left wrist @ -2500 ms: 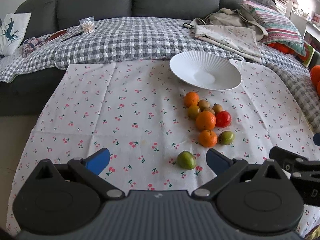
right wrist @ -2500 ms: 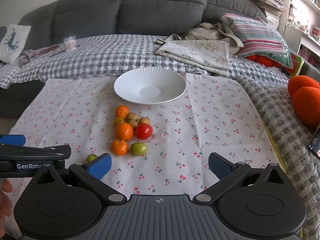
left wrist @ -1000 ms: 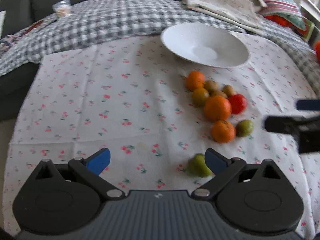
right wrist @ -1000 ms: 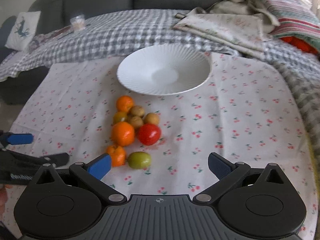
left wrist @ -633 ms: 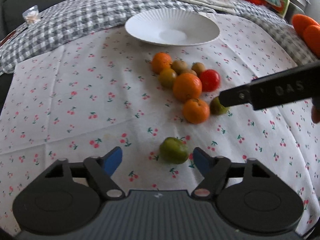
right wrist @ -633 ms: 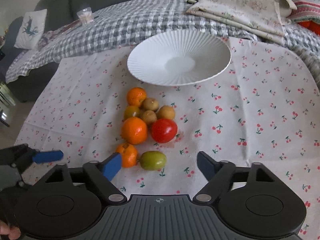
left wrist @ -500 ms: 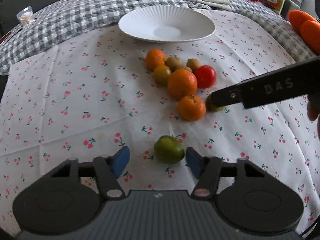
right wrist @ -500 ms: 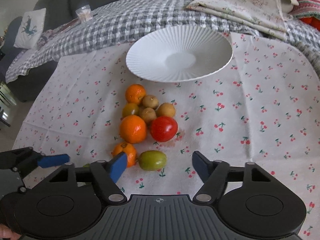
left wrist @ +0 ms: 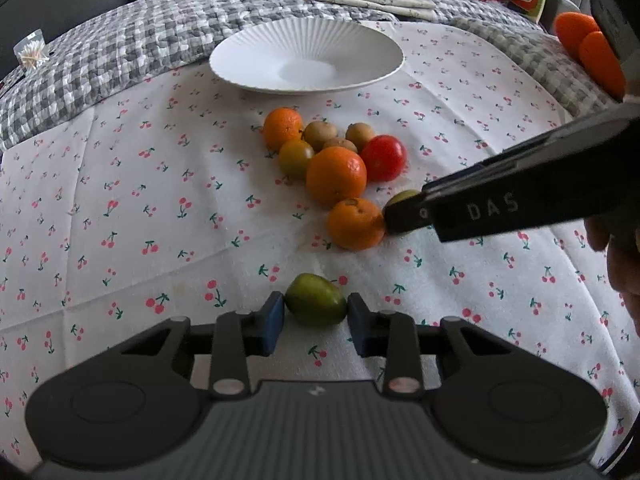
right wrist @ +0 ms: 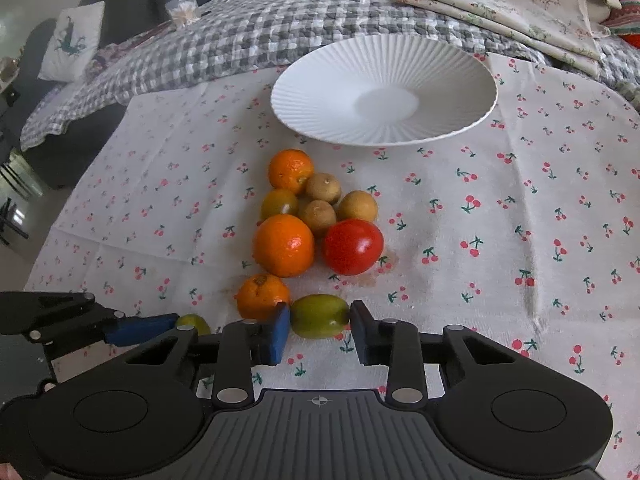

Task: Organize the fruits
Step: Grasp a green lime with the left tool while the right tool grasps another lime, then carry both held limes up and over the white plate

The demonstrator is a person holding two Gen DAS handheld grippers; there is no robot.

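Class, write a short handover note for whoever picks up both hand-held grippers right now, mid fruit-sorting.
Left hand-held gripper: jaws just closed onto the lone green fruit, apart from the pile.
Right hand-held gripper: jaws just closed onto the green fruit at the pile's near edge, beside a small orange.
White plate: empty, beyond the pile.
Done: both fruits gripped, not lifted.
Left: carry them to the plate, probably, then the rest.

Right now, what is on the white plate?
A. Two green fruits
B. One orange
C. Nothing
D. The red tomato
C: the white plate shows only its bare ribbed surface, while every fruit lies on the cherry-print cloth in front of it, such as the red tomato and the big orange.
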